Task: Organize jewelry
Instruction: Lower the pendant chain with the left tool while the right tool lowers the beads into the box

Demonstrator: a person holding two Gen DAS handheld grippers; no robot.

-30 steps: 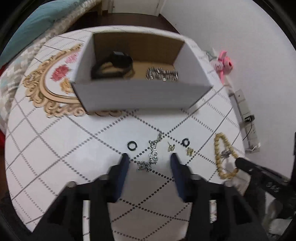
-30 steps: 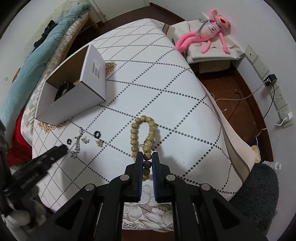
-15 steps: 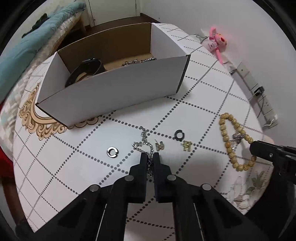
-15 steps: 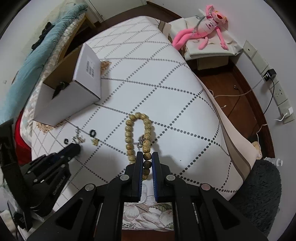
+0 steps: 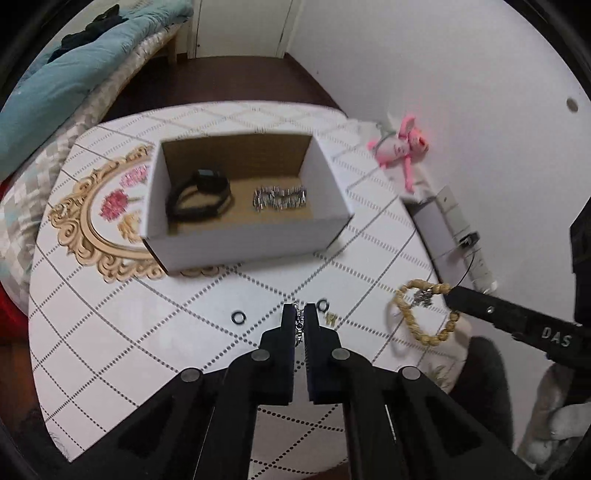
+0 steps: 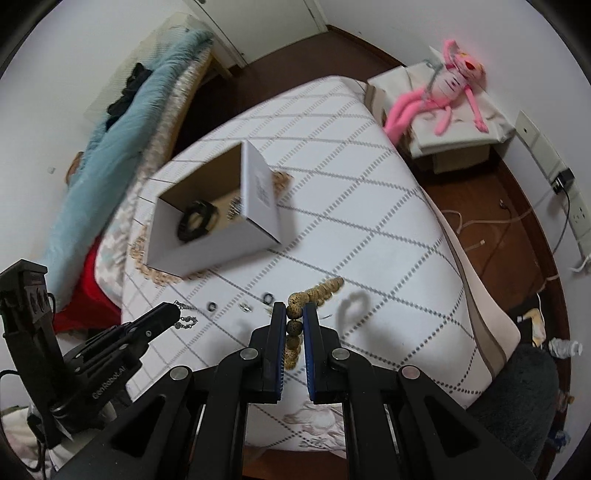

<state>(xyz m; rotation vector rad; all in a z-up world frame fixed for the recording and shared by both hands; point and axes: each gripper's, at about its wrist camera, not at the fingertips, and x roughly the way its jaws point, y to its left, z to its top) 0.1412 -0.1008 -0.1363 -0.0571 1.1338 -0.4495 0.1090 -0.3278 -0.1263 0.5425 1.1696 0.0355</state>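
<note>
Bead bracelet (image 6: 318,292) has lifted; chain (image 5: 300,322) (half hidden) pinched in left fingers (image 5: 286,322).

- Ahead of the fingers and off to the right, we see a pink plush toy (image 6: 448,92) lying on a cloth-covered low stand (image 6: 458,138).
- Far ahead and left of the fingers, we see a teal blanket (image 5: 70,79) heaped along a bed.
- Right of the fingers, we see 1 wall socket strip (image 6: 576,218) with a black plug.
- Straight ahead, beyond everything, we see a white door (image 5: 242,27).
</note>
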